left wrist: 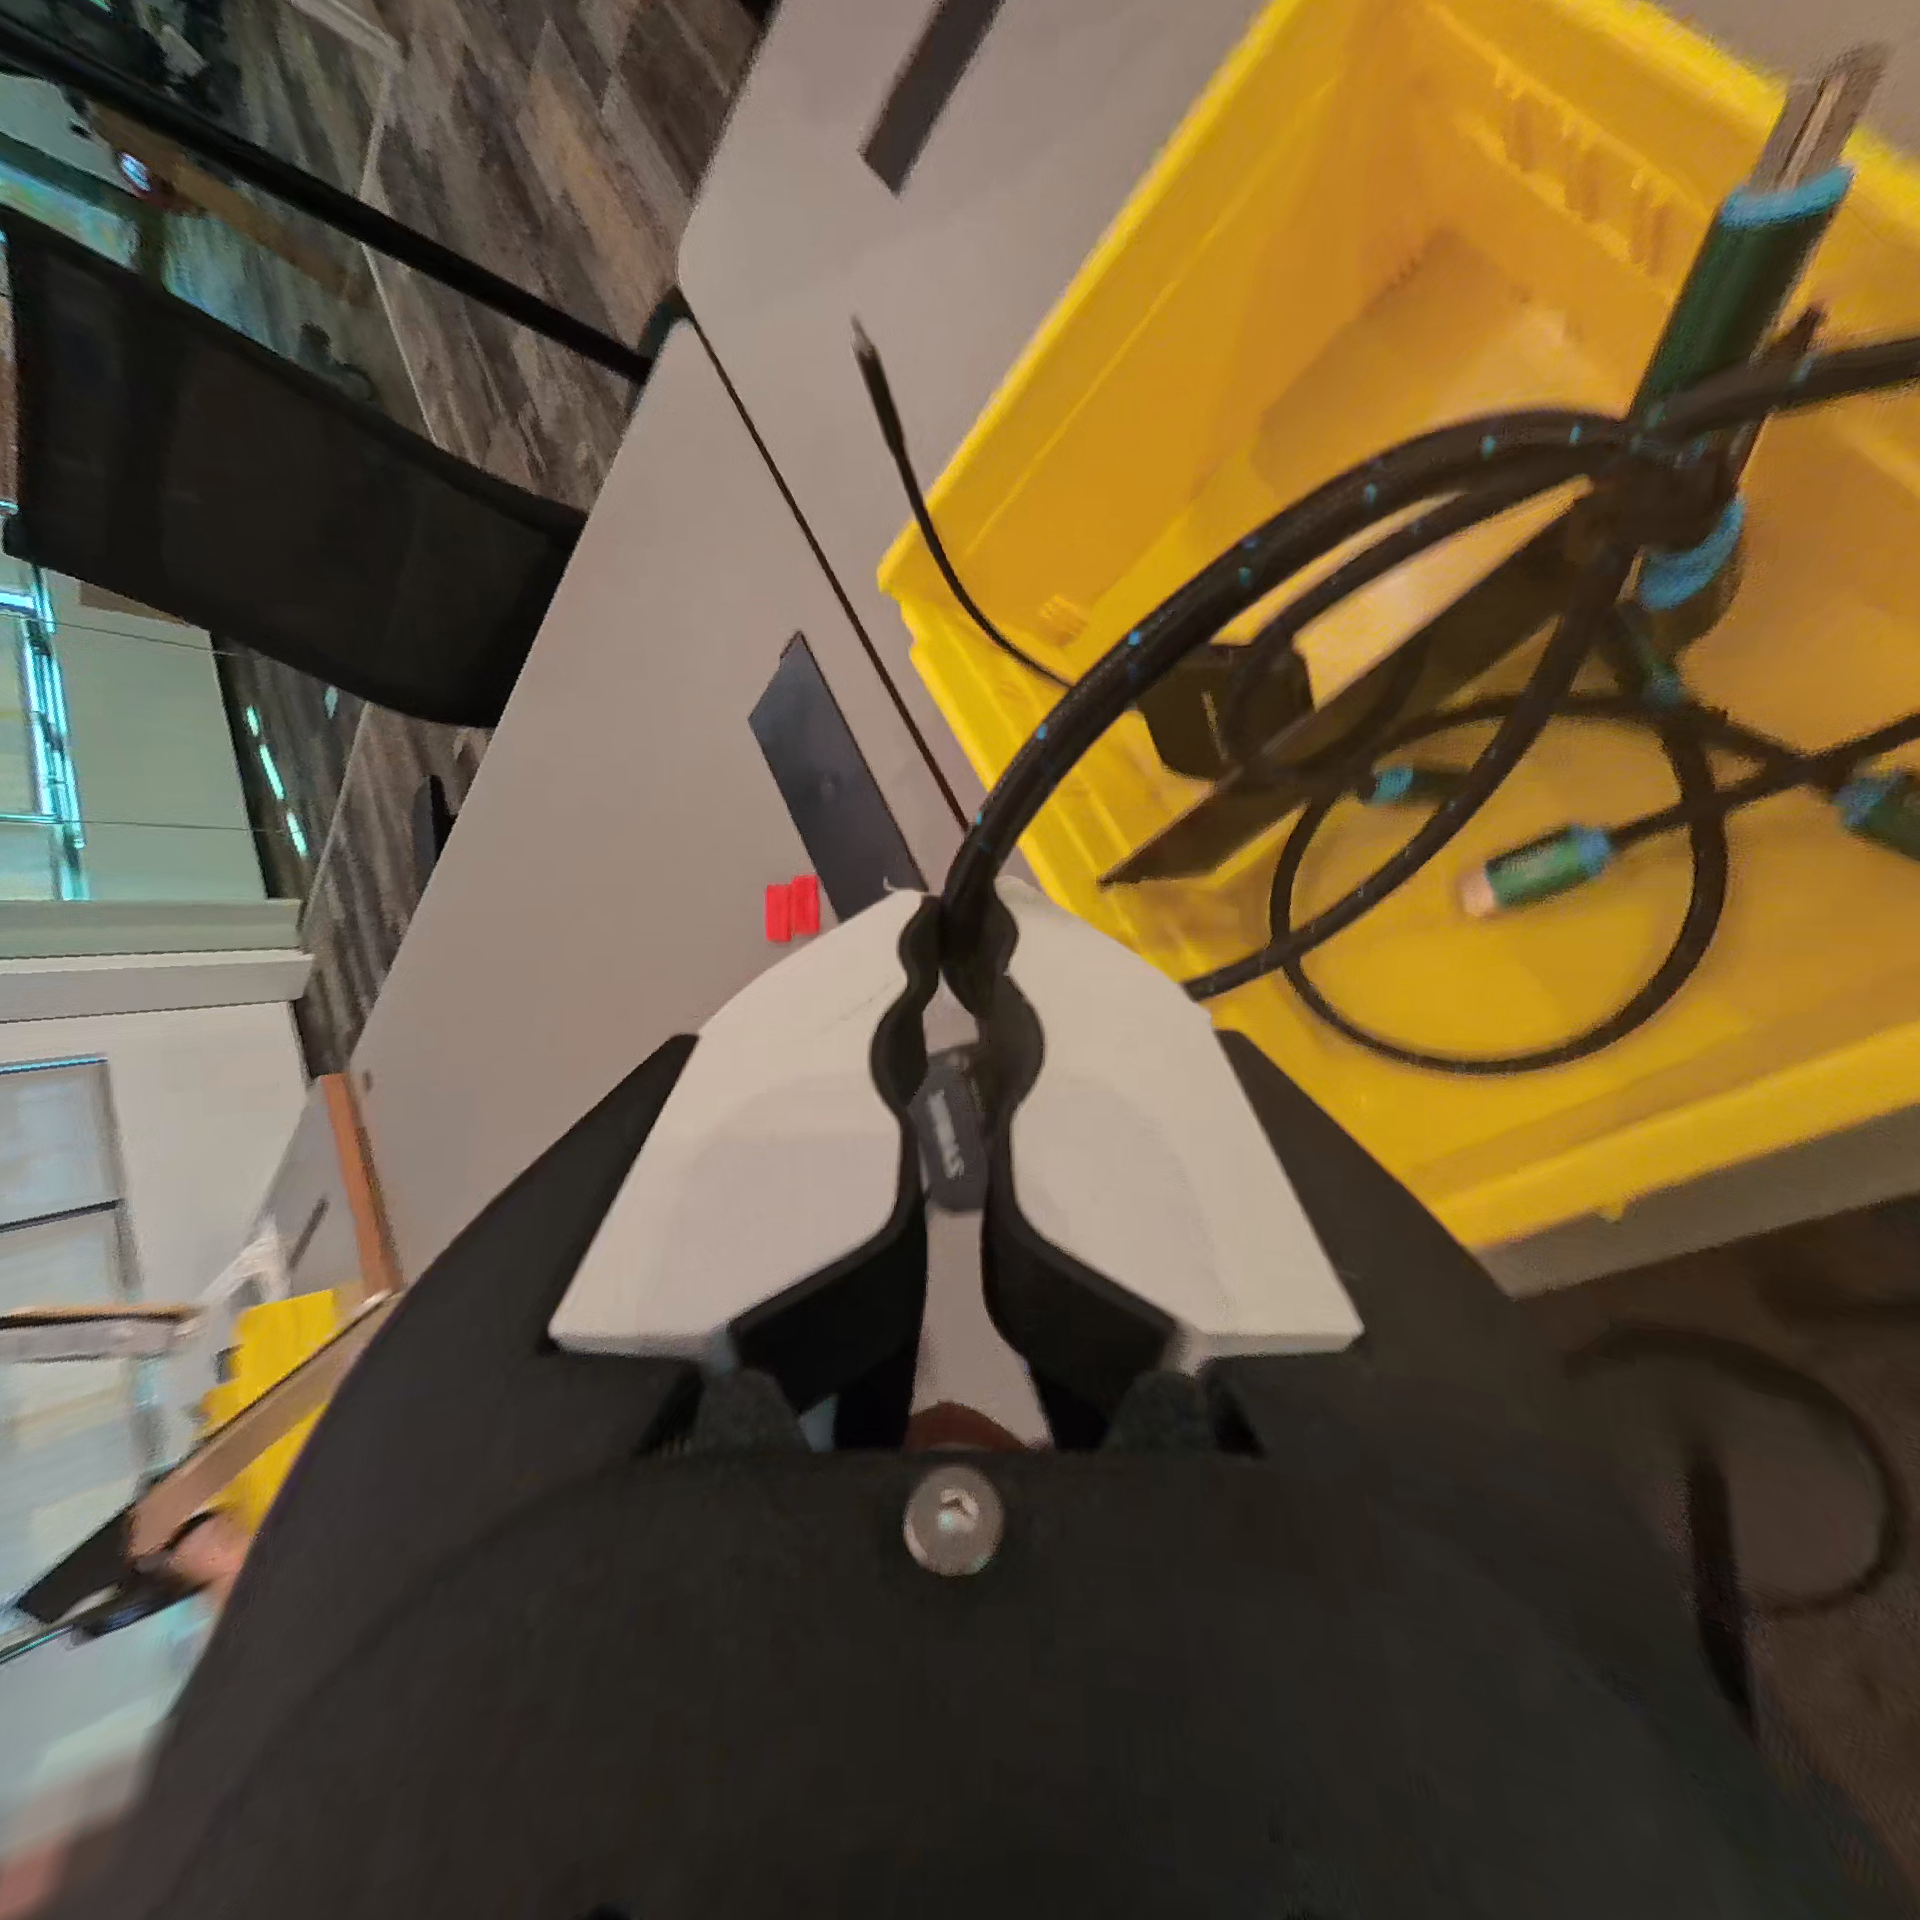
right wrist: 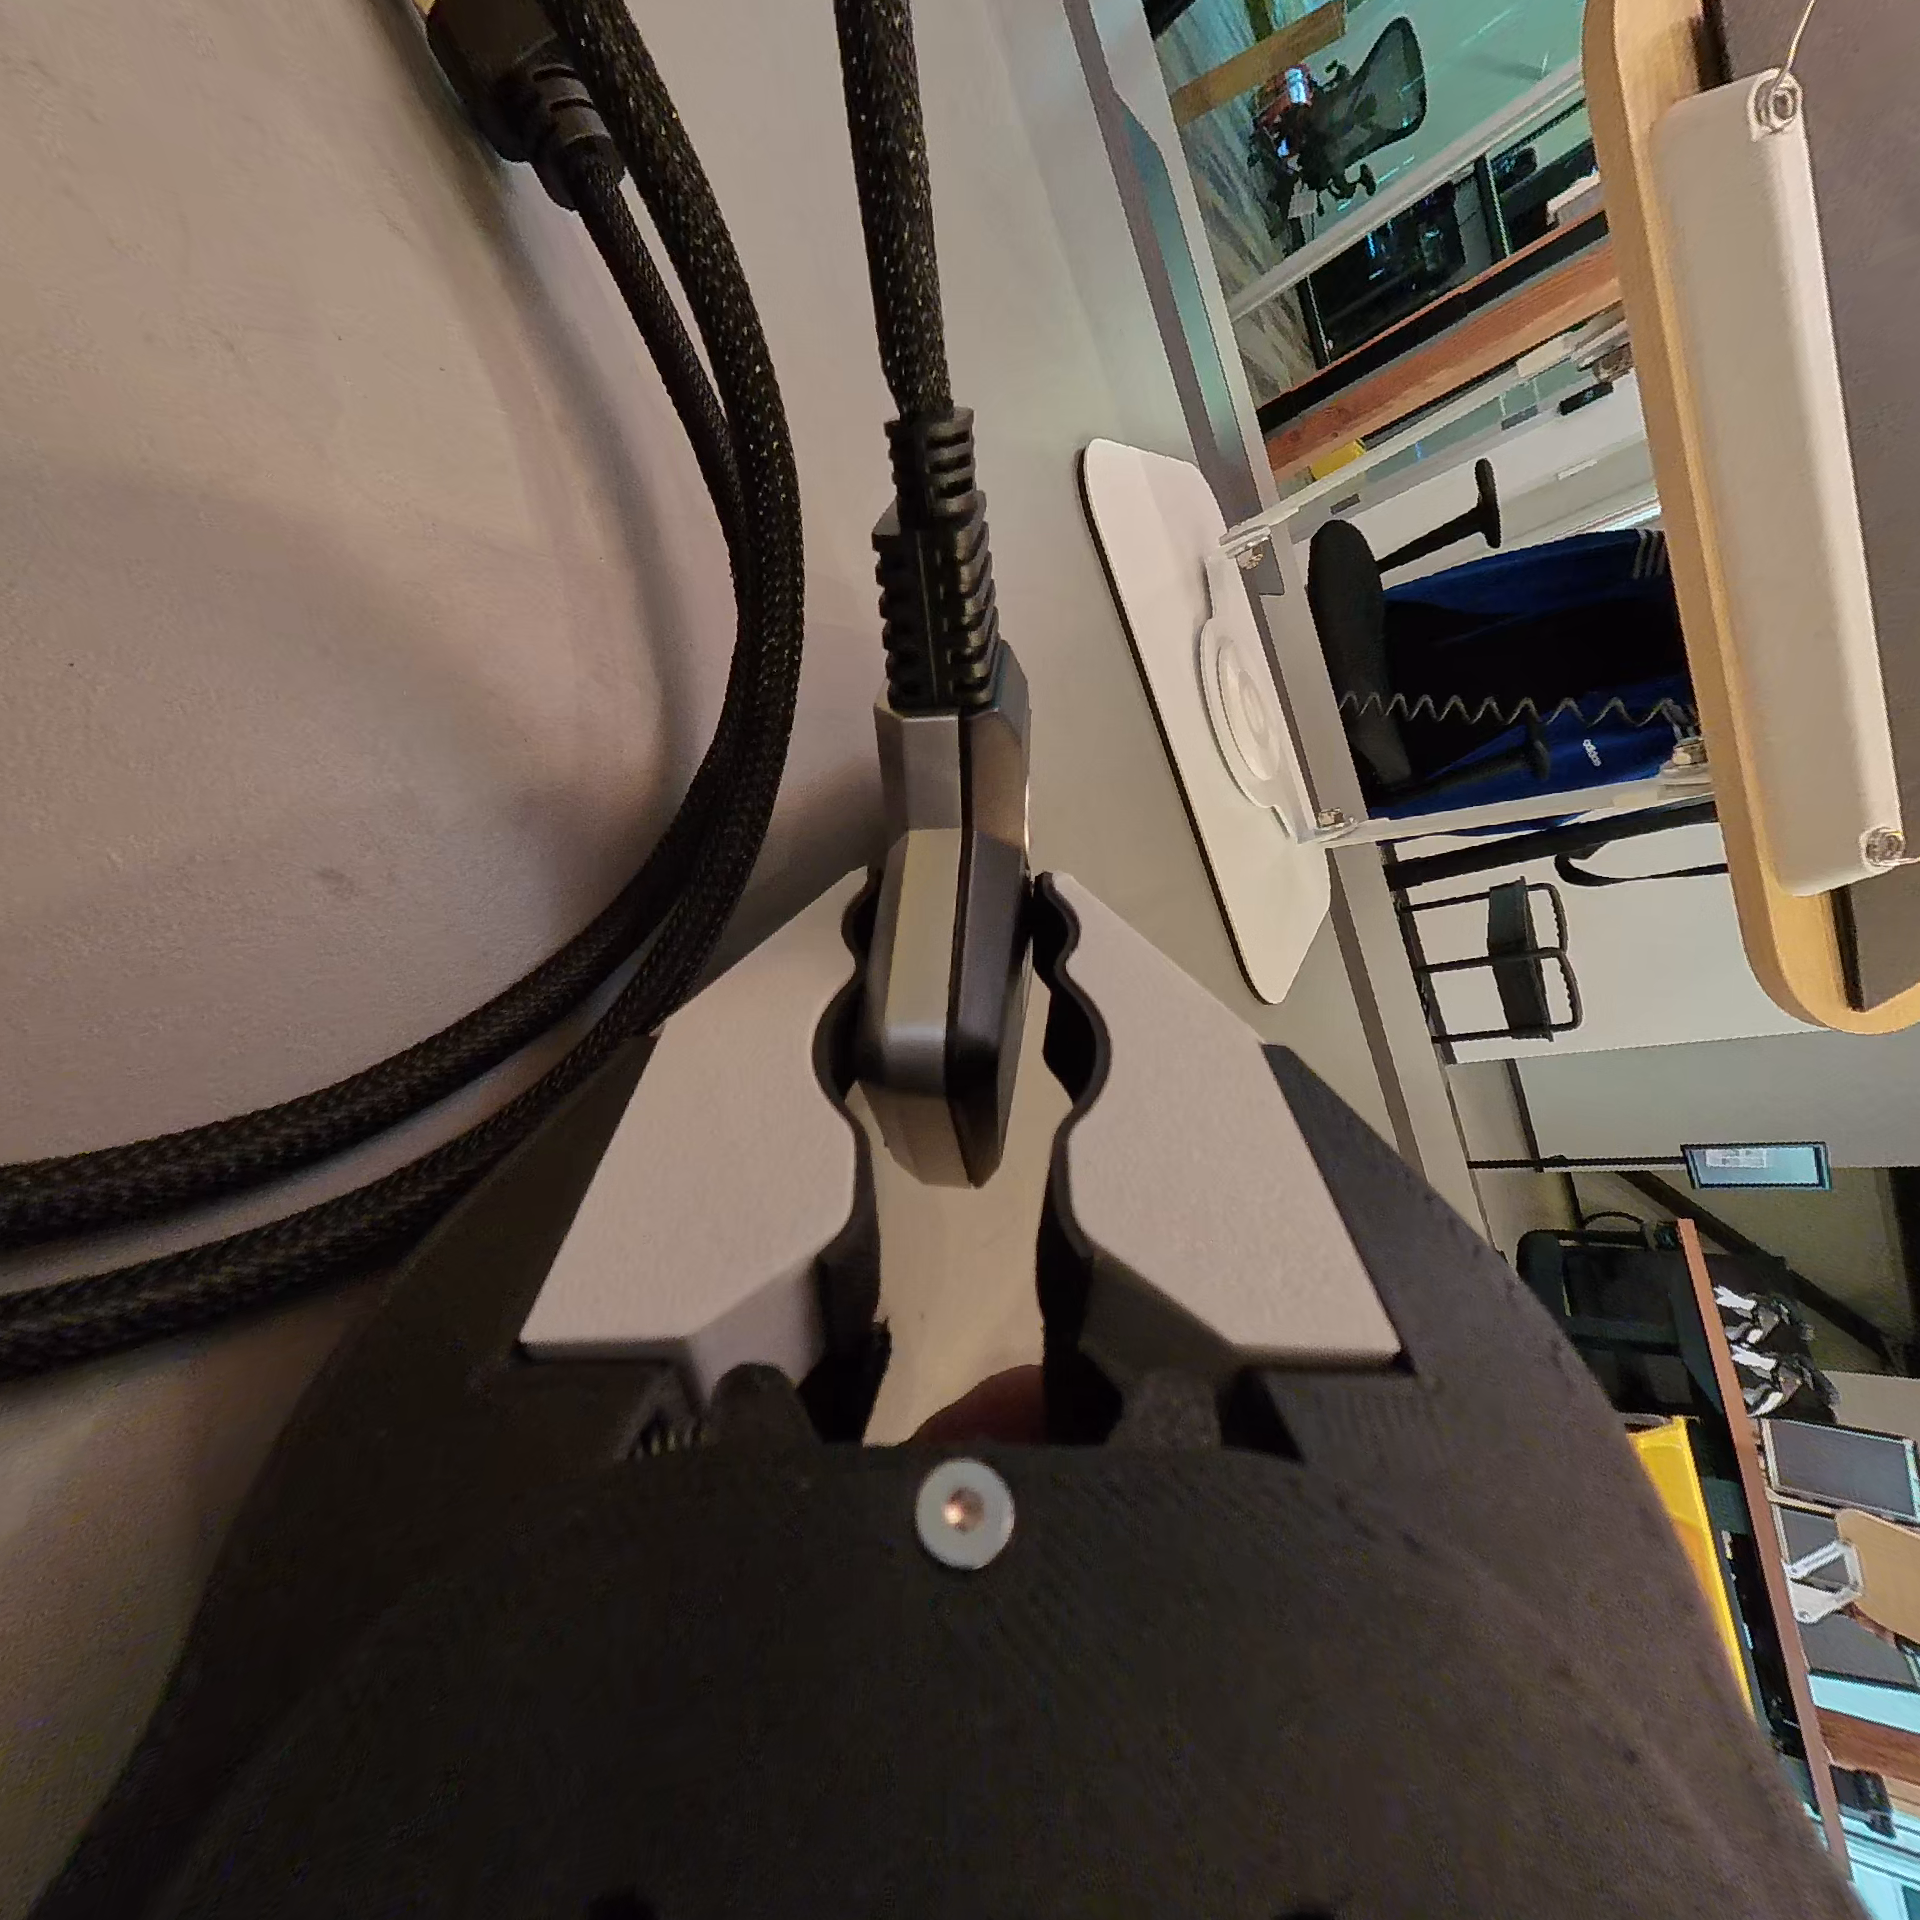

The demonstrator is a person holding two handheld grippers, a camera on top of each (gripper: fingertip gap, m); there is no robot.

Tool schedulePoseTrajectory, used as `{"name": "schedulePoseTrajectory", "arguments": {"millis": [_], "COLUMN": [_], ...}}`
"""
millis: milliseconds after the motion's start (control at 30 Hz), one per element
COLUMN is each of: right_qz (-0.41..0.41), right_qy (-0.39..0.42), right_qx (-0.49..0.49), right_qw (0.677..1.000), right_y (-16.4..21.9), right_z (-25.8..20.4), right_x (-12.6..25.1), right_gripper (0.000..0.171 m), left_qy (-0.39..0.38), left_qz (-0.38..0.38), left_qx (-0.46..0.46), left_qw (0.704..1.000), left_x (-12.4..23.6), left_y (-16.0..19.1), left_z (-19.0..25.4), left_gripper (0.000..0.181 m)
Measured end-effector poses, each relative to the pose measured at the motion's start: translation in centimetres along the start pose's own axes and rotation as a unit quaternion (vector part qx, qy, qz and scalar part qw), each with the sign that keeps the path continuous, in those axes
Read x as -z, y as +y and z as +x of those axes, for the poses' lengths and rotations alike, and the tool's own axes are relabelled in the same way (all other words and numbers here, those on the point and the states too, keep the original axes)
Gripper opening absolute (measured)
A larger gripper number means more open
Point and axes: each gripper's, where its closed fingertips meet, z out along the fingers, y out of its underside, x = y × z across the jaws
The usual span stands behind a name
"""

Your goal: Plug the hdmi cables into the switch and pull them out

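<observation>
While the left gripper (left wrist: pixel 954 940) pinches one cable (left wrist: pixel 1195 623), right jaws clamp one plug (right wrist: pixel 951 977).

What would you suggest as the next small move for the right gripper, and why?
Probably ease the right gripper back along the cable's line. Its fingers are shut on the grey plug body with braided cable running straight ahead. The left gripper only pinches a blue-flecked cable over the yellow bin.
</observation>
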Motion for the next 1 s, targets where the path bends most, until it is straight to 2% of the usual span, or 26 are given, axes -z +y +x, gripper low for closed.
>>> {"name": "schedulePoseTrajectory", "arguments": {"millis": [67, 167, 300, 400, 533, 667, 867, 1000], "right_qz": [0.000, -0.001, 0.000, 0.000, -0.003, -0.015, -0.027, -0.062], "right_qy": [0.000, 0.001, 0.000, -0.001, -0.002, -0.009, -0.059, -0.087], "right_qx": [0.002, 0.004, 0.002, -0.002, -0.005, -0.012, -0.067, -0.093], "right_qw": [1.000, 1.000, 1.000, 1.000, 1.000, 1.000, 0.996, 0.990], "right_y": [0.0, 0.0, 0.1, 0.2, 0.3, 0.6, 0.7, 1.4], "right_z": [0.0, 0.0, 0.0, 0.0, 0.1, 0.2, -0.1, 0.2], "right_x": [0.0, 0.0, 0.0, 0.1, 0.1, 0.2, 1.5, 3.3], "right_gripper": [0.026, 0.026, 0.026, 0.026, 0.026, 0.030, 0.056, 0.065], "left_qy": [0.018, 0.069, 0.117, 0.095, 0.086, 0.081, 0.130, 0.166], "left_qz": [-0.083, -0.201, -0.229, -0.198, -0.112, -0.026, 0.119, 0.149], "left_qx": [-0.076, -0.173, -0.224, -0.197, -0.132, -0.086, -0.053, -0.066], "left_qw": [0.993, 0.962, 0.940, 0.956, 0.981, 0.993, 0.983, 0.973], "left_x": [-0.2, -0.6, -0.6, 0.7, 3.0, 6.0, 10.7, 11.1], "left_y": [1.5, 4.3, 5.0, 4.0, 2.0, -0.7, -8.8, -13.4], "left_z": [1.3, 3.4, 4.8, 2.9, 1.4, 1.1, 5.2, 9.9], "left_gripper": [0.006, 0.006, 0.006, 0.006, 0.006, 0.006, 0.006, 0.006]}}
